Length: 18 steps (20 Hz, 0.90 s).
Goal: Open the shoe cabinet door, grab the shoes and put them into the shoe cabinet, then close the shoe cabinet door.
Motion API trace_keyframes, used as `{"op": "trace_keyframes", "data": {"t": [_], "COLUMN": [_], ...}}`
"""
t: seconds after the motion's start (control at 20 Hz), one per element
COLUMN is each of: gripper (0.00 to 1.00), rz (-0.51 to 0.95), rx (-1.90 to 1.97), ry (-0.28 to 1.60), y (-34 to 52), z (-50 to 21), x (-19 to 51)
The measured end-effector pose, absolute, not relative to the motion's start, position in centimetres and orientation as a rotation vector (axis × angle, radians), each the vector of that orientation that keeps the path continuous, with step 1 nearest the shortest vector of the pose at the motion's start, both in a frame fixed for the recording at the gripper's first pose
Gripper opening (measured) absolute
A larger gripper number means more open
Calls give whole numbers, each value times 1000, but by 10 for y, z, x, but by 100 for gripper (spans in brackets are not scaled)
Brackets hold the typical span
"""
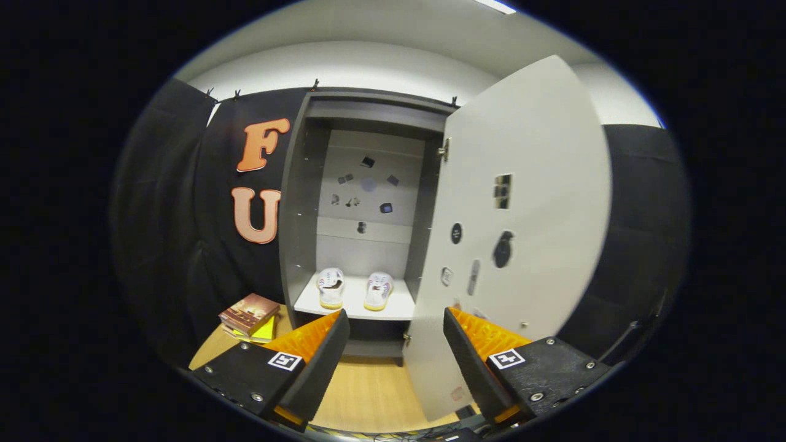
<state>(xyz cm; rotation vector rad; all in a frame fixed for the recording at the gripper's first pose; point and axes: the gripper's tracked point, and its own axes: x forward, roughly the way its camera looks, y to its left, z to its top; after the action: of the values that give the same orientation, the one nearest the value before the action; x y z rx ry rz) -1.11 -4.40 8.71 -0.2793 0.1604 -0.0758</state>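
Observation:
The grey shoe cabinet stands straight ahead with its white door swung wide towards me on the right. Two white shoes with yellow soles, the left shoe and the right shoe, sit side by side on the cabinet's white shelf, toes pointing inward. My gripper is open, nothing between its fingers. It hangs in front of the cabinet, a little back from the shelf. The lower edge of the door reaches down between the fingers, close to the right finger.
A small stack of books lies on the wooden floor left of the cabinet. Small stickers and magnets dot the cabinet's back panel and the door's inner face. Black cloth walls close in on both sides.

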Motion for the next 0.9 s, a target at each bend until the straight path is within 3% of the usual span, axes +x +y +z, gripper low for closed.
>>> {"op": "trace_keyframes", "data": {"t": [0.4,0.9], "gripper": [95,93], "rz": [-301,-291], "rx": [-295,-179], "ry": [163,175], "y": [-161,-215], "z": [73,38], "x": [-53,-2]}}
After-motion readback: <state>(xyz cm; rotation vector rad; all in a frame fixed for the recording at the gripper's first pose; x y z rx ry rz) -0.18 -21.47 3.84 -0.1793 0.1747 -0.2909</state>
